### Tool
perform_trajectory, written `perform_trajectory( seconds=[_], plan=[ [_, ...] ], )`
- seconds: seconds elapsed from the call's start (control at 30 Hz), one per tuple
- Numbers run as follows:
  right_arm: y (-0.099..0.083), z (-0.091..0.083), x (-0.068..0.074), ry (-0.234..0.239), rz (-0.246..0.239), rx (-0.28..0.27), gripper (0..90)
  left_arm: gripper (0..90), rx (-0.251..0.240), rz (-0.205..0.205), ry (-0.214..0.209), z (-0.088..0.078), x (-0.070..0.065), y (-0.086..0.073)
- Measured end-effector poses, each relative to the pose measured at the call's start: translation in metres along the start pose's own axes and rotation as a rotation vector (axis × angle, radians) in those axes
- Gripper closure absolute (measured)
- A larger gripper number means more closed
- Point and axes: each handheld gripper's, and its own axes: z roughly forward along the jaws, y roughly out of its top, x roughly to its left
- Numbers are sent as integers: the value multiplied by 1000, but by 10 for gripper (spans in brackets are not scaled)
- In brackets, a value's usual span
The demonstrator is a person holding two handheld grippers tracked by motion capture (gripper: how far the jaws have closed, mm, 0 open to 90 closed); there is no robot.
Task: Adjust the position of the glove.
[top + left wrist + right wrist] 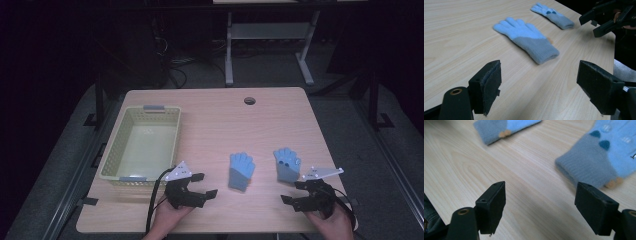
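Two blue gloves point(242, 170) point(287, 164) apart on bare wood near the table point(215, 115) front edge, left tool point(205, 185) and right tool point(296, 192) both spread, empty.

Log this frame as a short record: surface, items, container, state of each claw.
surface: wooden table
items: two blue-and-grey gloves lying flat, apart; left glove, right glove
container: pale yellow basket, at the table's left side, nothing visible inside
left claw: open, holding nothing, short of the left glove
right claw: open, holding nothing, near the right glove's cuff
contact: neither claw touches a glove
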Motion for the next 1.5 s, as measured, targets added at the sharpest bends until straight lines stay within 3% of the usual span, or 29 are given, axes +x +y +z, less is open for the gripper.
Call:
perform_trajectory(
  seconds=[0.37, 0.73, 0.9, 1.17, 1.5],
  plan=[
    [1, -6, 5, 1, -16, -34, 239, 194, -4, 11, 16, -3, -1, -1],
    [21, -14, 2, 3, -12, -75, 236, 194, -11, 22, 16, -4, -4, 0],
    [34, -15, 1, -6, -24, -52, 238, 194, -21, 10, 7, -3, -4, 0],
    [60, -15, -13, -23, -24, -9, 252, 194, -27, 12, 7, -5, -6, 1],
    [87, -10, -26, -61, -26, 44, 283, 194, -32, 38, 4, -6, -7, 2]
  ],
)
